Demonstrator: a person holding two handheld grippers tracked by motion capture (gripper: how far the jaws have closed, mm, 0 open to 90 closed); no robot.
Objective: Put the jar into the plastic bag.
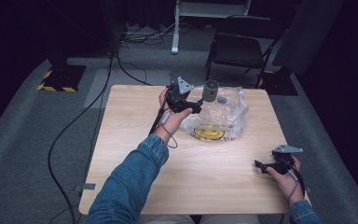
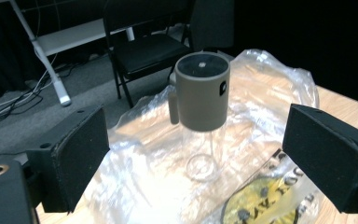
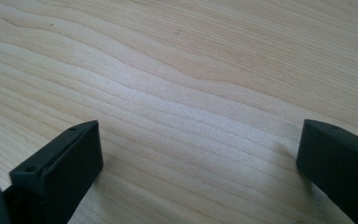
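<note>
Denim left arm outstretched; left claw (image 1: 196, 105) agape | right claw (image 1: 260, 165) low, agape

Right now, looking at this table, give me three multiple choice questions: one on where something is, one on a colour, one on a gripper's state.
1. Where is the grey cylinder?
A. on the plastic bag
B. on the chair
C. in the right gripper

2. What colour is the print on the bag?
A. red
B. yellow
C. blue

3. How is the left gripper?
A. shut on the bag
B. shut on the cylinder
C. open

Key: 1 A, it stands amid the crinkled plastic; 2 B, a yellow round print; 3 C, its jaws stand wide apart short of the cylinder.
</note>
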